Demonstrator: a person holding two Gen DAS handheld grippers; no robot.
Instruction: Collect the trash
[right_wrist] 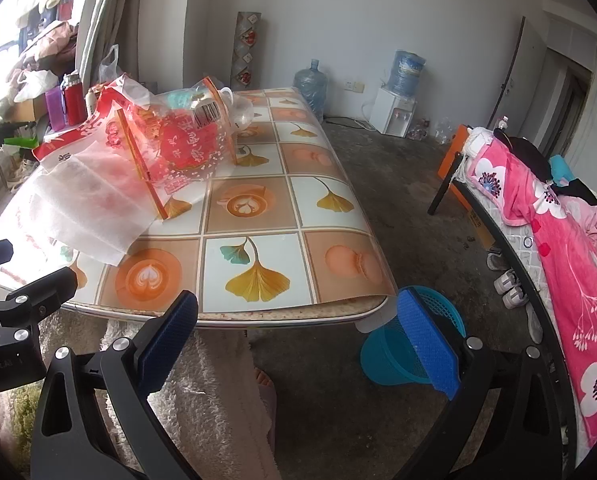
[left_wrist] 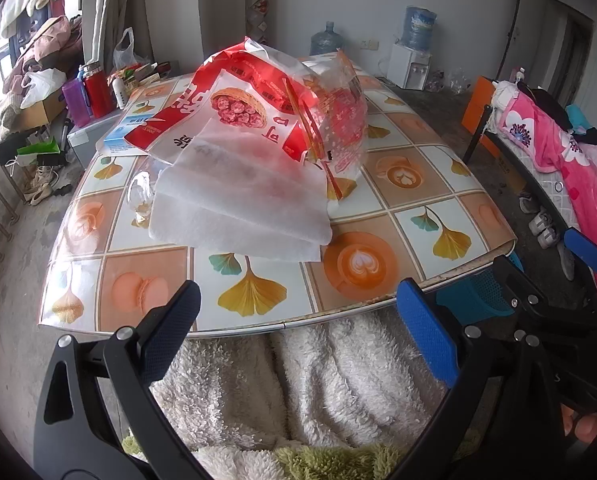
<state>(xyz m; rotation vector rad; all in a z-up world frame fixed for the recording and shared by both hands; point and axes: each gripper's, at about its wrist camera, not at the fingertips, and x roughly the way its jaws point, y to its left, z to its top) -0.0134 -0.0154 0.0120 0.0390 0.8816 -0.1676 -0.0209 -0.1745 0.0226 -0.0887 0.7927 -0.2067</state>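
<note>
The left gripper [left_wrist: 298,328] hung with its jaws spread wide and nothing between them, just off the near edge of the table [left_wrist: 378,296]. The right gripper [right_wrist: 298,336] was likewise spread and empty, held off the table's near right corner.

In the left wrist view the trash lay on the table at about 12 o'clock from the gripper: a white foam sheet [left_wrist: 242,208] nearest, partly overlapping a red and white food bag [left_wrist: 202,112], with a clear plastic bag printed in red [left_wrist: 338,120] touching them on the 1 o'clock side. A small crumpled clear wrapper [left_wrist: 140,198] sat just beside the sheet at 11 o'clock.

In the right wrist view the same heap sat at 10 o'clock, foam sheet [right_wrist: 86,208] in front and the clear bag [right_wrist: 186,144] behind it. A blue mesh bin [right_wrist: 386,356] stood on the floor at 3 o'clock, just beside the right gripper's blue finger pad [right_wrist: 426,344] and partly hidden by it.
</note>
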